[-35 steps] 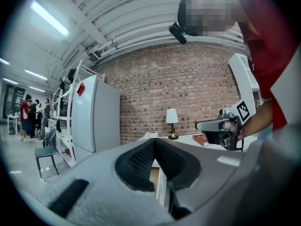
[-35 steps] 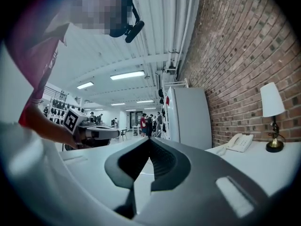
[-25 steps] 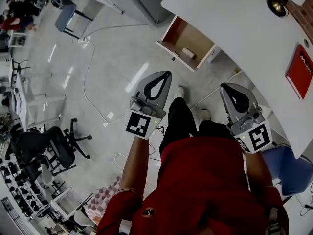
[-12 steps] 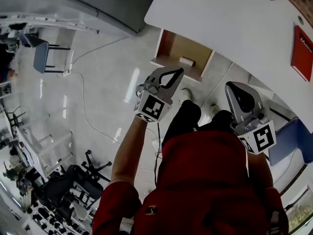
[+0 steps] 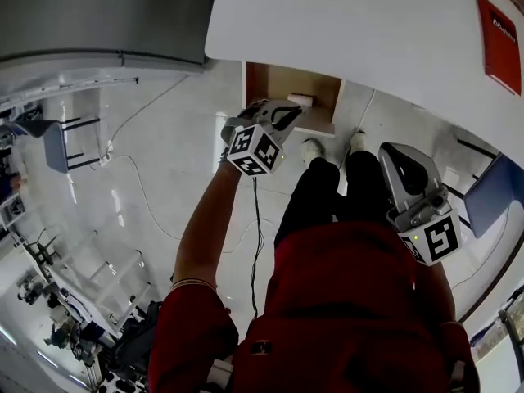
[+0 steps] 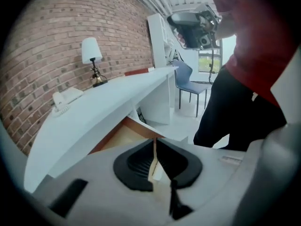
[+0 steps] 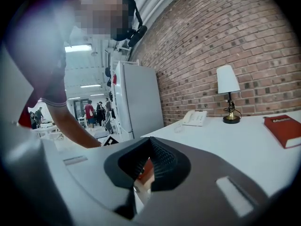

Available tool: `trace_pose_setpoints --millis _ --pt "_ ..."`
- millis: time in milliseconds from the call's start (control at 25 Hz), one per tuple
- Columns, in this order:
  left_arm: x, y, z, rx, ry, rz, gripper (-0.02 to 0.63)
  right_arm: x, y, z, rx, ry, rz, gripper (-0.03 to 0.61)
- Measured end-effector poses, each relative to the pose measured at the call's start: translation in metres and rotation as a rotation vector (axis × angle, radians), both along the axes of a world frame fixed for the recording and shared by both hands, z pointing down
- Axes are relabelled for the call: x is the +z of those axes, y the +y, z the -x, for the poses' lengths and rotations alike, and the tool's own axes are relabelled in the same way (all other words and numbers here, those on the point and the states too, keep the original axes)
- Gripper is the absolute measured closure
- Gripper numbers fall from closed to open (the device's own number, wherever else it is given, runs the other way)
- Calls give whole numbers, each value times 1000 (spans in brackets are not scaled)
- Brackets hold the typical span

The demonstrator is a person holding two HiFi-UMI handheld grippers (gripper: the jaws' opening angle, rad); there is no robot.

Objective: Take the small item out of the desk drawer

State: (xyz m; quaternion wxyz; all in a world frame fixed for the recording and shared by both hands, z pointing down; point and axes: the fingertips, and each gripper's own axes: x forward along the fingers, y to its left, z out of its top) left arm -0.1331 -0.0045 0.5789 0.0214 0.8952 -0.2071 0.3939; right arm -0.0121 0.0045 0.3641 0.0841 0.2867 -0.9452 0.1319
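**Head view: left hand-held gripper at the open drawer, small item inside**

Seen from the head view, the drawer (image 5: 278,80) stood pulled out from under the edge of the white bench (image 5: 352,31), with its bare wooden bottom in sight. The small item (image 5: 300,100), a short white roll, lay on that bottom near the drawer's right side. The left hand-held gripper (image 5: 295,106) reached down at the end of an outstretched arm, its tips right at the item. Whether they touched it could not be told from above.

In the left gripper view, the left hand-held gripper (image 6: 154,142) showed only a thin slit between its jaws, which had just been opening. Nothing was clamped between them, and the drawer's wood (image 6: 120,138) showed through the gap and beyond it.

The right hand-held gripper (image 5: 393,150) hung well apart from the drawer, beside the person's dark trousers. In the right gripper view, the right hand-held gripper (image 7: 150,140) had its jaw tips closed together with nothing held.

A red book (image 5: 501,35) lay on the bench at the far right. The right gripper view also showed a lamp (image 7: 228,86) and a telephone (image 7: 194,118) on the bench against a brick wall, and a fridge (image 7: 138,100) past the bench's end. A thin cable (image 5: 147,195) trailed over the pale floor (image 5: 164,137).
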Motion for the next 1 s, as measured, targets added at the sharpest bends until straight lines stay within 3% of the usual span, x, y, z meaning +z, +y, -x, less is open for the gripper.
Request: trace_pose_setpoints --millis 240,600,1000 --pt "67 -6 -5 115 -103 125 551 22 -6 -8 25 31 15 566" --pt "149 -12 -8 231 -232 229 533 60 -21 -3 43 45 46 566" --pt "207 -18 -9 320 -334 312 518 87 -31 -19 98 56 99 566"
